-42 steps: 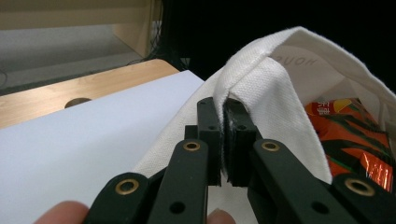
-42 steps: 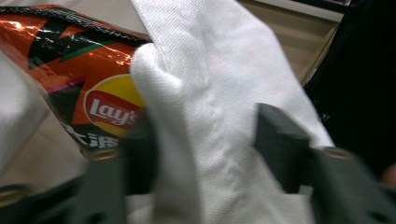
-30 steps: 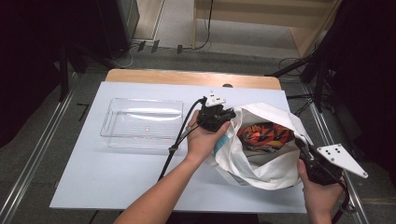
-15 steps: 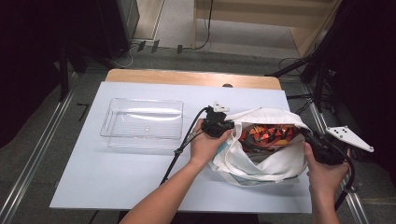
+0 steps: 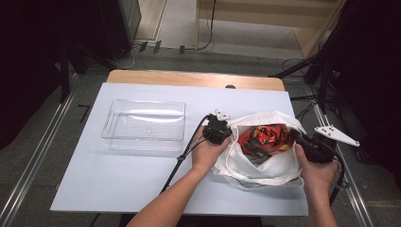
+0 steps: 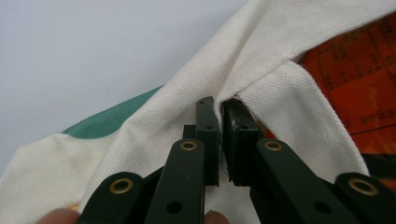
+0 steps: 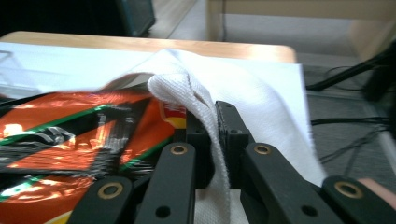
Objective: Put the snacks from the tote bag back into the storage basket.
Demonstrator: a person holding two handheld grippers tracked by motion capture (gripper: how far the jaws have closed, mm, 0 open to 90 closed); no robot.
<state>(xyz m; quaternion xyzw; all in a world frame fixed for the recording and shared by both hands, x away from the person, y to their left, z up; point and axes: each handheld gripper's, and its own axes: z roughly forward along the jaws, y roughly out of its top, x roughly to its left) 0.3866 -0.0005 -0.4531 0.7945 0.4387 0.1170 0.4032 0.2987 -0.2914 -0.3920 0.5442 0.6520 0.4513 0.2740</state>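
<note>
While both hands pull outward, a white cloth bag [image 5: 257, 163] sits on the right half of the counter [image 5: 142, 184], its mouth held wide open toward the ceiling. Inside lie shiny orange, red and black snack packets [image 5: 265, 139], crumpled together. Seen close in the right gripper view, a packet [image 7: 70, 144] shows green edging and a patch of yellow. Small dark print on orange wrapping in the left gripper view is too blurred to read, and no brand name can be made out anywhere. A green patch [image 6: 109, 121] shows on the outside of the cloth.

At the bag's left rim, the left gripper [image 5: 218, 131] has its fingers [image 6: 205, 135] clenched on a fold of the white fabric. At the right rim, the right gripper [image 5: 302, 140] has its fingers [image 7: 229, 135] clamped on a bunched ridge of the same cloth. A grey three-cornered plate [image 5: 336, 135] rides on top of the right gripper, and a black cable [image 5: 187, 151] trails from the left one across the counter.

Well apart to the left stands a clear plastic tray [image 5: 113, 124], with nothing in it. Beyond the counter's pale covering, a strip of bare wood [image 5: 189, 78] shows along the far edge.

By the look of it, the opening step is done: the bag gapes and the packets are exposed. Getting them out, likely into the tray, has not begun.
</note>
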